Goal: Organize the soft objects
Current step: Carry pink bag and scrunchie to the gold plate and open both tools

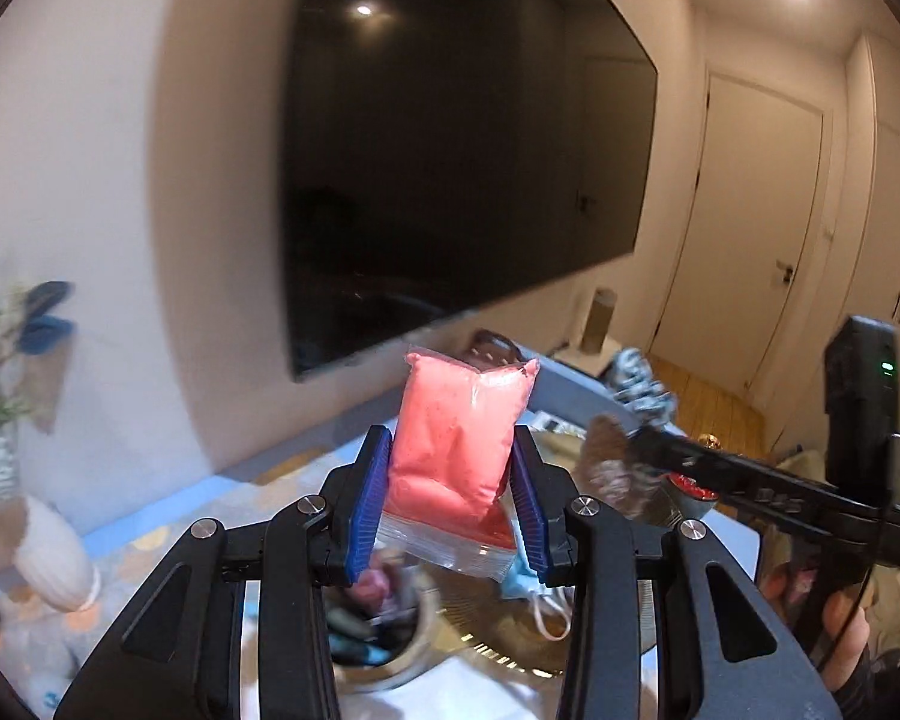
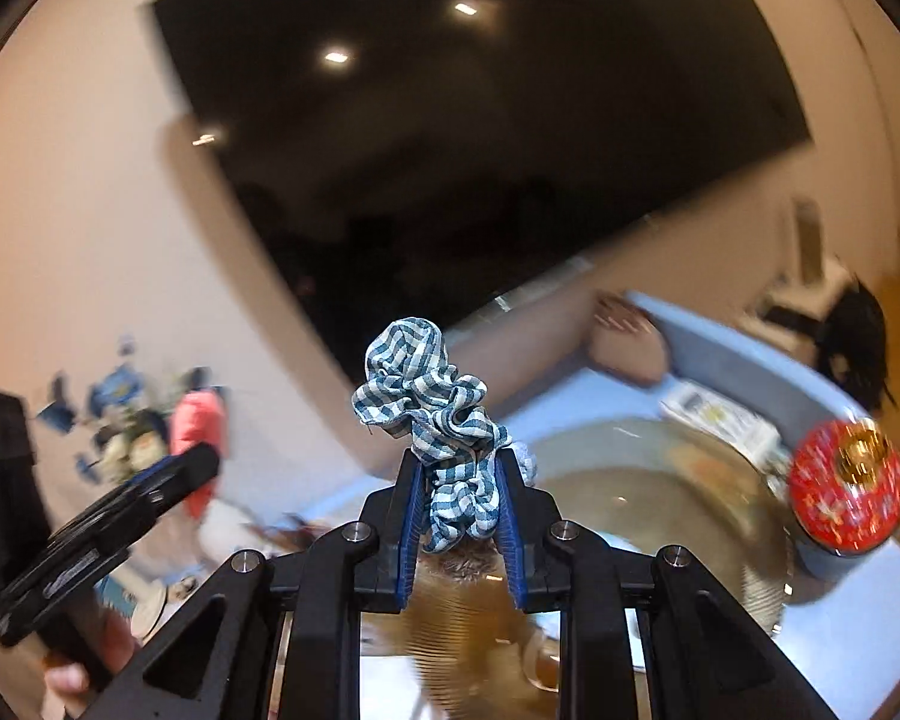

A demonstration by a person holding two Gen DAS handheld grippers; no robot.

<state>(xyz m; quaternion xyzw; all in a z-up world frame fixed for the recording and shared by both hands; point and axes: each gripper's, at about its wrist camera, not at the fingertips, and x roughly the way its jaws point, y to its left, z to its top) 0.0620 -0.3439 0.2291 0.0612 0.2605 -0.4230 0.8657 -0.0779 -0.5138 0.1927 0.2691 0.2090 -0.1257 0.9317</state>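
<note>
**A:** What sits between the blue pads on the left side?

**B:** A soft pink pouch (image 1: 459, 450), a puffy filling sealed in clear, glossy plastic with a flat transparent seam at its lower end. The left gripper (image 1: 453, 501) has its ribbed blue pads pressed against both flanks of the pouch, so it is clamped on it, held upright in the air above the table.

**A:** And the right one?

**B:** The right gripper (image 2: 459, 516) pinches a blue-and-white striped scrunchie (image 2: 435, 414), a ruffled cloth ring bunched into folds. The jaws are nearly together, with the cloth squeezed between them and most of it billowing above the tips.

**A:** What lies under them?

**B:** A round golden tray (image 2: 660, 498) with fine concentric ridges, shiny like metal, resting on a pale blue-grey table (image 2: 858, 618). In the left wrist view a light blue face mask (image 1: 525, 585) with white ear loops lies just below the pouch, and a round container (image 1: 384, 630) holds blurred dark and pink things I cannot tell apart.

**A:** Anything further out?

**B:** A red glittery ball (image 2: 846, 498) with a gold cap stands at the tray's right edge. Behind everything a large black glossy screen (image 1: 450, 150) hangs on a cream wall. At the left, a white ribbed vase (image 1: 54, 558) holds blue leaves.
</note>
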